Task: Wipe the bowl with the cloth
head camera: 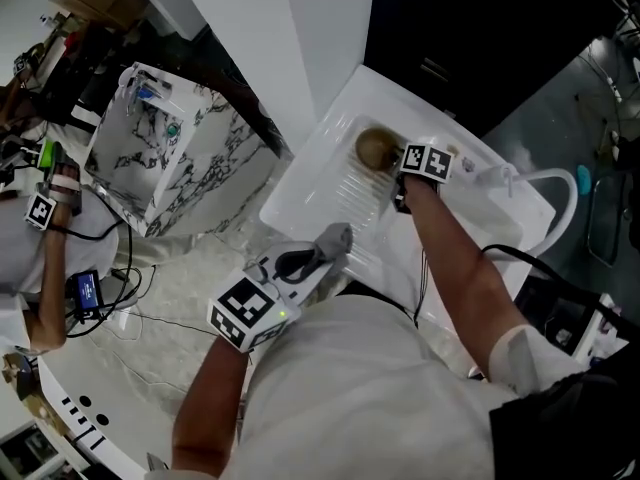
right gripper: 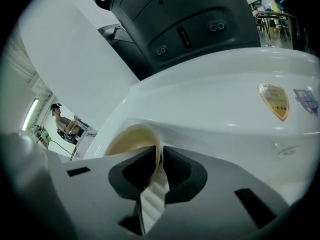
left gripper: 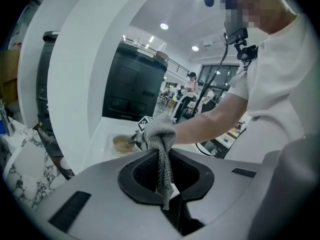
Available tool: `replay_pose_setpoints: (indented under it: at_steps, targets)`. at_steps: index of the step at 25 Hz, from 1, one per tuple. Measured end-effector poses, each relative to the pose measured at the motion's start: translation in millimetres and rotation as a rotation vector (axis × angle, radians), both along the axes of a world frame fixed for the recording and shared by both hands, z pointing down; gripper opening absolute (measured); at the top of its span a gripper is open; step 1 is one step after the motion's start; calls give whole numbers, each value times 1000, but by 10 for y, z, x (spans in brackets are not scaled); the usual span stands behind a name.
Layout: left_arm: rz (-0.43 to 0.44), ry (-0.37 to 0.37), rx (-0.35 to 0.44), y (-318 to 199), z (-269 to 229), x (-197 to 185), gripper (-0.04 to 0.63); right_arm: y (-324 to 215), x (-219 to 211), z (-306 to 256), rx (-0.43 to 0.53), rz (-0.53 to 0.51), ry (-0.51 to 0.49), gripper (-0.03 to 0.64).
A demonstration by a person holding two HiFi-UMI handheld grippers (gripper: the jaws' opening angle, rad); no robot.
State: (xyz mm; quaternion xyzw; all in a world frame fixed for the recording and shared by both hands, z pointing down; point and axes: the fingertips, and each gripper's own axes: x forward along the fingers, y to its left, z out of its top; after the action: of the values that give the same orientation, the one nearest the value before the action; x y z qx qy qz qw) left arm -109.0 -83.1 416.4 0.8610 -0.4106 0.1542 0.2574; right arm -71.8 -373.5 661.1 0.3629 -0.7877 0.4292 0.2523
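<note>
A tan bowl (head camera: pixel 375 149) rests on the ribbed drainboard of the white sink unit (head camera: pixel 330 193). My right gripper (head camera: pixel 397 171) is shut on the bowl's rim, and in the right gripper view the thin rim (right gripper: pixel 156 156) is pinched between the dark pads with the bowl (right gripper: pixel 127 140) tilted beyond. My left gripper (head camera: pixel 315 258) hangs near the drainboard's front edge, apart from the bowl, shut on a grey mesh cloth (head camera: pixel 335 238). In the left gripper view the cloth (left gripper: pixel 161 141) bunches above the jaws of my left gripper (left gripper: pixel 163 166) and its tail hangs between them, with the bowl (left gripper: pixel 121 143) far behind.
A marble-patterned cabinet (head camera: pixel 175 158) stands left of the sink unit. A white curved faucet (head camera: pixel 548 183) rises at its right end. Another person (head camera: pixel 45 238) and cables are at the far left. A dark appliance (right gripper: pixel 180 19) stands behind the sink.
</note>
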Motion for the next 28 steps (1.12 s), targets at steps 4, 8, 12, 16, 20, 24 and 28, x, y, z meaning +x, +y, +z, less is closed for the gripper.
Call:
replay_pose_setpoints:
  at_steps: [4, 8, 12, 16, 20, 24, 28]
  targets:
    - [7, 6, 2, 18, -8, -31, 35, 16, -13, -30, 1, 6, -24, 23]
    - [8, 15, 5, 32, 10, -66, 35, 41, -21, -46, 2, 15, -36, 29]
    - [39, 30, 17, 29, -14, -46, 35, 67, 24, -101, 11, 32, -43, 117]
    - [69, 37, 32, 69, -24, -32, 35, 125, 72, -191, 27, 47, -40, 126]
    - [97, 39, 41, 131, -22, -49, 35, 239, 160, -297, 46, 76, -38, 126]
    - [132, 22, 37, 239, 14, -74, 35, 523, 195, -375, 72, 50, -21, 126]
    - [182, 30, 51, 286, 20, -11, 35, 824, 304, -466, 87, 27, -10, 74]
